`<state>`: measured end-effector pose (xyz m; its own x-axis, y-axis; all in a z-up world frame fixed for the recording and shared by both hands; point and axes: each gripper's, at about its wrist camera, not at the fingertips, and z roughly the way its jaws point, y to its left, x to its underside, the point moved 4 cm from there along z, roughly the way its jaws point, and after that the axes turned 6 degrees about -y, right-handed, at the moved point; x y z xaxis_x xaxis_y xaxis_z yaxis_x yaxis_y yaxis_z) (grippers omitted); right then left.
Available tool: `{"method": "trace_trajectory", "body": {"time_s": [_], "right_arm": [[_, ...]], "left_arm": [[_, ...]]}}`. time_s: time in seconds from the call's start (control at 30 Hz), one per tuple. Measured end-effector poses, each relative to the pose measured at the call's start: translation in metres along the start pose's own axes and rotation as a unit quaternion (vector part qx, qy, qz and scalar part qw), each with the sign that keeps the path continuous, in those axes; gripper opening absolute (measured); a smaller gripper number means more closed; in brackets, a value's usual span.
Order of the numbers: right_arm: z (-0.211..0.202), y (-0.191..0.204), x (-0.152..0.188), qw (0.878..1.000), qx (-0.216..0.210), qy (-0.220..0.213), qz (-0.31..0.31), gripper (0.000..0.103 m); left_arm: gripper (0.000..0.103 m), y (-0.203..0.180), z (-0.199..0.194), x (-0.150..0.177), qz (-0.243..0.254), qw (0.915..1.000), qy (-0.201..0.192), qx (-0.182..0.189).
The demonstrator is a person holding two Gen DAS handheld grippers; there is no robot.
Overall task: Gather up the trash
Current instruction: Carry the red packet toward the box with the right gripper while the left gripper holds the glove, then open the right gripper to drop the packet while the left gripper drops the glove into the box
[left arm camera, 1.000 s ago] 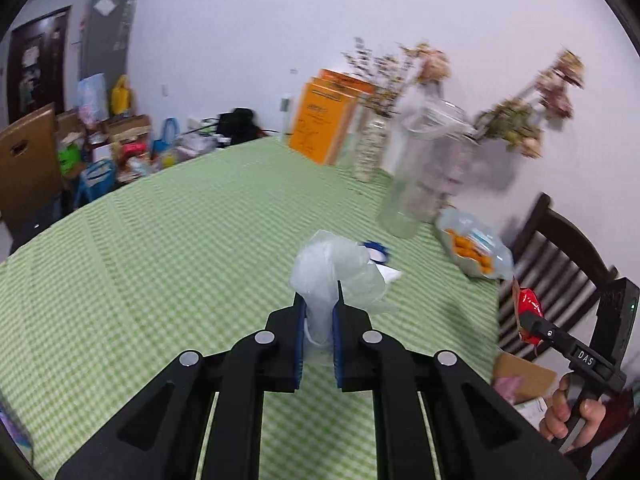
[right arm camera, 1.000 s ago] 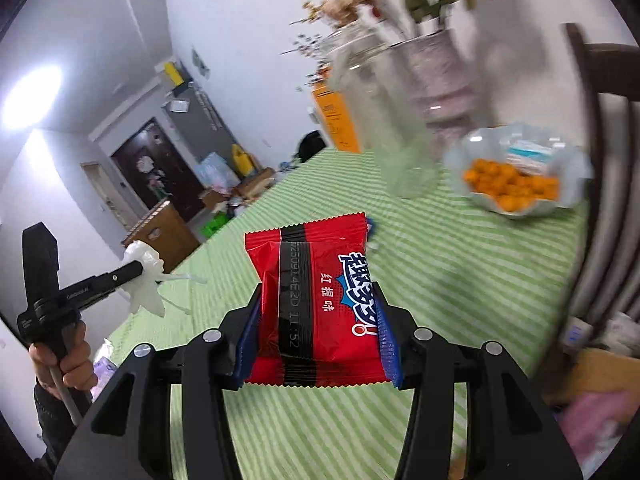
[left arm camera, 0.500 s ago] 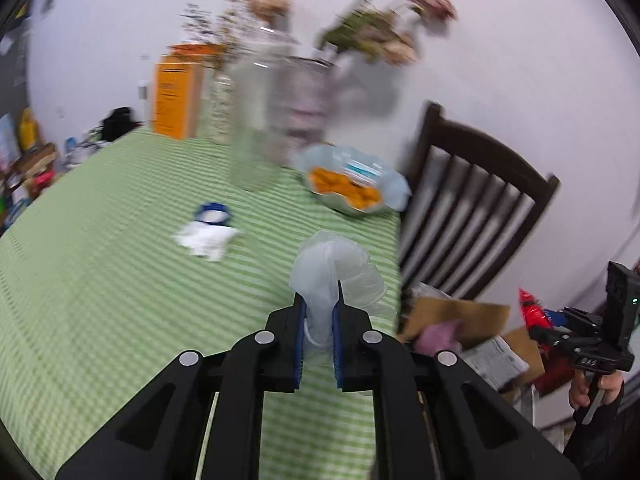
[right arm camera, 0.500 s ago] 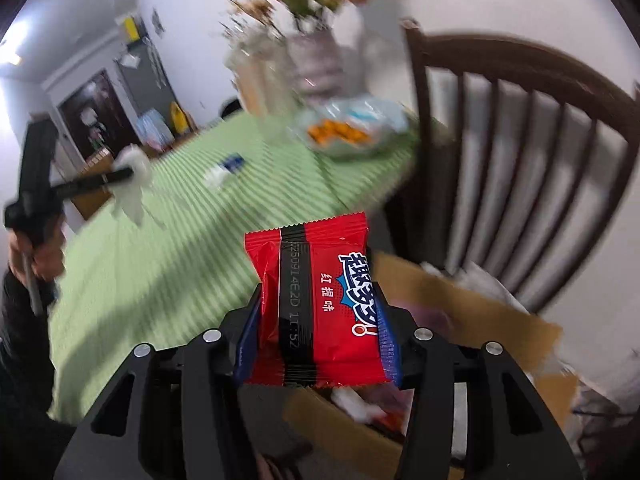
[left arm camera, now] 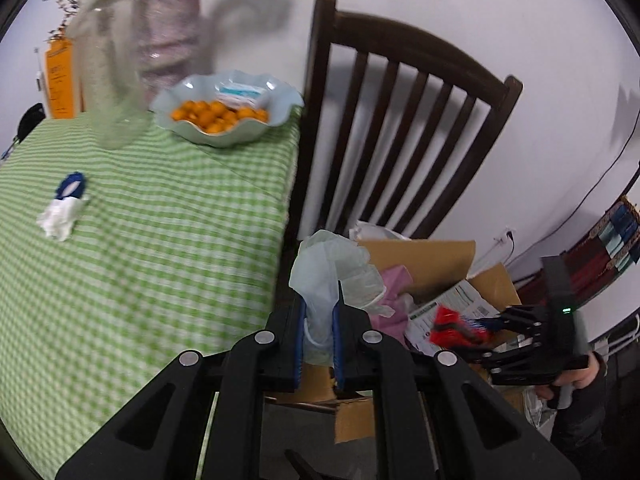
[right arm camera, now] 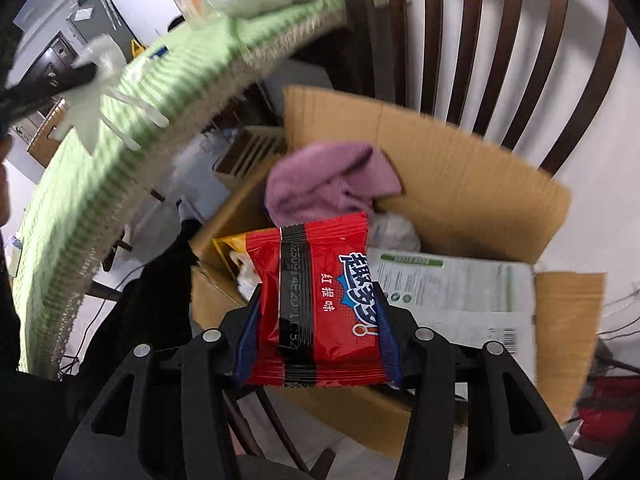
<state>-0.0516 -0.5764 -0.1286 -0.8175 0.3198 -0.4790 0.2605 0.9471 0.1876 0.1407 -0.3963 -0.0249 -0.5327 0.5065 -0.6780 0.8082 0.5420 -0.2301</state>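
Right now left claw point(left arm camera: 319, 330) is pinched nearly shut on a crumpled clear plastic glove point(left arm camera: 328, 276), lower centre of left view. Right claw point(right arm camera: 316, 332) is abt half open w/ jaws opening; red snack packet point(right arm camera: 320, 300) sits between the pads, both blue pads look in contact w/ its edges. Packet is over the cardboard box point(right arm camera: 460, 200), centre-right of right view. Box holds a pink cloth point(right arm camera: 332, 180) and a white printed bag point(right arm camera: 452, 292).

Left view only: green checked table point(left arm camera: 160, 240), bowl of oranges point(left arm camera: 228, 114) upper left, white tissue point(left arm camera: 58, 218) w/ blue cap at left edge, other claw blurred lower right. Right view only: box interior close up; glove blurred at upper left. Chair point(left arm camera: 400, 128) in both.
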Motion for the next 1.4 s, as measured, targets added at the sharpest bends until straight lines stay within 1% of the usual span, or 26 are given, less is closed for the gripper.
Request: {"method": "trace_trajectory", "body": {"time_s": [0.03, 0.07, 0.1, 0.17, 0.27, 0.3, 0.33, 0.37, 0.43, 0.5, 0.57, 0.63, 0.73, 0.8, 0.87, 0.93, 1.0, 1.07, 1.1, 1.13, 1.17, 1.2, 1.23, 1.27, 1.33, 1.4], "right_arm": [[0.011, -0.004, 0.002, 1.000, 0.006, 0.007, 0.004, 0.054], [0.017, -0.007, 0.004, 1.000, 0.005, 0.016, 0.009, 0.059], [0.026, -0.009, 0.007, 1.000, 0.003, 0.029, 0.012, 0.059], [0.036, -0.017, 0.010, 0.999, 0.016, 0.043, 0.020, 0.059], [0.027, -0.027, 0.007, 0.999, 0.013, 0.020, 0.042, 0.059], [0.023, -0.029, 0.005, 0.999, 0.009, 0.013, 0.046, 0.056], [0.017, -0.031, 0.004, 0.999, 0.010, 0.006, 0.046, 0.050], [0.012, -0.033, 0.005, 0.999, 0.011, 0.004, 0.046, 0.031], [0.011, -0.033, 0.008, 0.999, 0.006, 0.013, 0.048, 0.013], [0.018, -0.028, 0.015, 0.999, -0.006, 0.031, 0.040, 0.006], [0.035, -0.019, 0.029, 0.997, -0.015, 0.061, 0.032, 0.006], [0.053, -0.015, 0.037, 0.996, -0.014, 0.082, 0.037, 0.006], [0.067, -0.024, 0.040, 0.993, -0.012, 0.089, 0.074, 0.006], [0.060, -0.025, 0.036, 0.994, -0.009, 0.080, 0.078, 0.006], [0.044, -0.025, 0.030, 0.995, 0.001, 0.065, 0.069, 0.009], [0.026, -0.026, 0.024, 0.997, 0.013, 0.046, 0.060, 0.014], [0.008, -0.030, 0.015, 0.998, 0.023, 0.022, 0.062, 0.026], [-0.013, -0.033, 0.007, 0.997, 0.035, -0.010, 0.065, 0.030], [-0.021, -0.034, 0.005, 0.997, 0.036, -0.021, 0.066, 0.030], [-0.025, -0.035, 0.004, 0.997, 0.037, -0.027, 0.066, 0.031], [-0.030, -0.035, 0.003, 0.996, 0.039, -0.033, 0.066, 0.031], [-0.033, -0.035, 0.002, 0.996, 0.040, -0.037, 0.067, 0.032], [-0.033, -0.034, 0.003, 0.996, 0.041, -0.039, 0.068, 0.033], [-0.033, -0.034, 0.004, 0.996, 0.041, -0.040, 0.068, 0.033], [-0.030, -0.031, 0.003, 0.996, 0.041, -0.038, 0.068, 0.034], [-0.032, -0.038, 0.001, 0.996, 0.043, -0.036, 0.068, 0.034]], "left_arm": [[0.009, -0.003, 0.004, 0.002, 0.000, 1.0000, 0.004, 0.002], [0.009, -0.006, 0.010, 0.004, -0.001, 0.9999, 0.010, 0.005], [0.009, -0.008, 0.013, 0.005, -0.004, 0.9998, 0.015, 0.009], [0.009, -0.020, 0.027, 0.011, -0.004, 0.9993, 0.031, 0.019], [0.009, -0.042, 0.045, 0.018, 0.008, 0.9983, 0.047, 0.033], [0.009, -0.047, 0.051, 0.020, 0.011, 0.9979, 0.051, 0.037], [0.009, -0.052, 0.056, 0.022, 0.012, 0.9976, 0.056, 0.039], [0.009, -0.056, 0.063, 0.025, 0.014, 0.9971, 0.063, 0.041], [0.009, -0.062, 0.076, 0.032, 0.016, 0.9961, 0.076, 0.042], [0.009, -0.065, 0.088, 0.039, 0.015, 0.9947, 0.091, 0.043], [0.009, -0.065, 0.101, 0.048, 0.009, 0.9931, 0.108, 0.044], [0.009, -0.068, 0.110, 0.055, 0.009, 0.9915, 0.122, 0.046], [0.009, -0.072, 0.123, 0.063, 0.014, 0.9893, 0.138, 0.044], [0.009, -0.077, 0.131, 0.070, 0.014, 0.9877, 0.149, 0.045], [0.009, -0.082, 0.138, 0.076, 0.013, 0.9860, 0.158, 0.051], [0.009, -0.088, 0.146, 0.079, 0.011, 0.9836, 0.170, 0.060], [0.009, -0.095, 0.151, 0.082, 0.012, 0.9815, 0.178, 0.069], [0.010, -0.105, 0.157, 0.086, 0.023, 0.9794, 0.186, 0.075], [0.010, -0.108, 0.159, 0.087, 0.027, 0.9789, 0.189, 0.072], [0.018, -0.109, 0.162, 0.089, 0.033, 0.9783, 0.192, 0.069], [0.046, -0.108, 0.166, 0.092, 0.038, 0.9776, 0.199, 0.058], [0.061, -0.104, 0.168, 0.092, 0.035, 0.9782, 0.199, 0.047], [0.068, -0.100, 0.168, 0.091, 0.030, 0.9803, 0.191, 0.040], [0.068, -0.095, 0.165, 0.089, 0.025, 0.9830, 0.178, 0.037], [0.068, -0.088, 0.160, 0.083, 0.022, 0.9848, 0.169, 0.034], [0.068, -0.081, 0.152, 0.075, 0.018, 0.9875, 0.154, 0.029]]}}
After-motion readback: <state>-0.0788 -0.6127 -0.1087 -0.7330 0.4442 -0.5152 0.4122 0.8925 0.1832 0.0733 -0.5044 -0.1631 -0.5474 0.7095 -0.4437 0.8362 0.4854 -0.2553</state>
